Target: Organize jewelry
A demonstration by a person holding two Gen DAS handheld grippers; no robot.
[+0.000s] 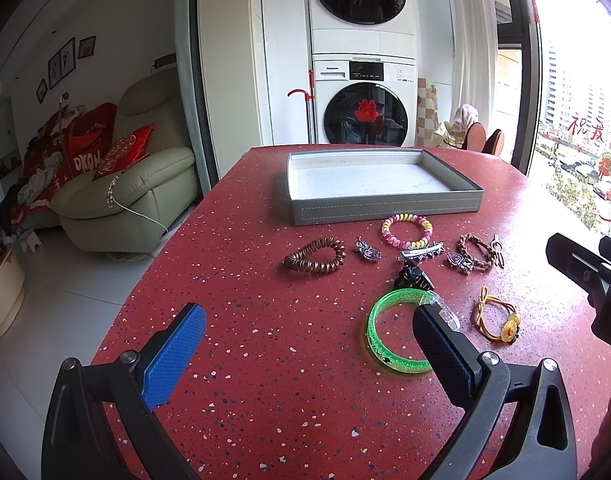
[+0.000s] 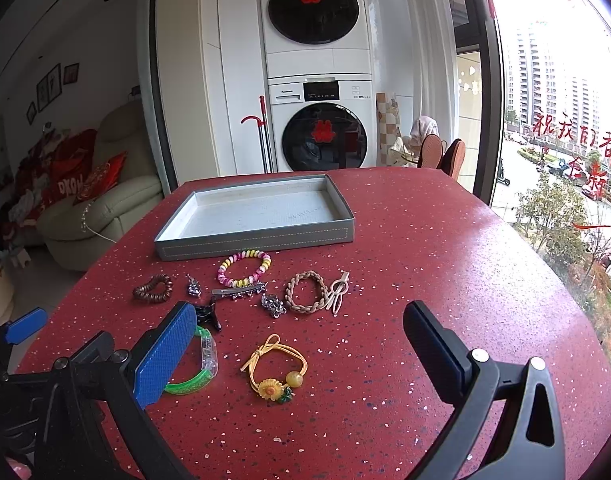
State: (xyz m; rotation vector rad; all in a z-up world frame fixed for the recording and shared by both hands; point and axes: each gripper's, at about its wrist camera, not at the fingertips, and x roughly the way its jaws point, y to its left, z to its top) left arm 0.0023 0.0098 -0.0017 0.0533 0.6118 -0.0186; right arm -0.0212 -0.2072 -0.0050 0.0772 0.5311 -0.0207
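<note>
A shallow grey tray [image 1: 385, 205] [image 2: 257, 237] with a pale lining stands empty on the red speckled table [image 1: 265, 320]. In front of it lie a pink-yellow bead bracelet [image 1: 406, 232] [image 2: 244, 268], a brown coil hair tie [image 1: 315, 258] [image 2: 153, 289], a braided brown band [image 1: 476, 251] [image 2: 307, 291], a green bangle [image 1: 393, 330] [image 2: 195, 376], a yellow flower hair tie [image 1: 497, 318] [image 2: 275, 372], a black claw clip [image 1: 412, 274] [image 2: 208, 314] and small silver pieces [image 1: 367, 250] [image 2: 272, 304]. My left gripper [image 1: 309, 338] is open above the near table, its right finger over the green bangle. My right gripper [image 2: 301, 344] is open around the yellow hair tie.
A silver barrette [image 2: 237, 292] and a beige hair clip [image 2: 339, 289] lie among the jewelry. Behind the table stand stacked washing machines [image 1: 363, 80], a beige armchair [image 1: 137, 184] at left, and a large window [image 2: 565, 140] at right.
</note>
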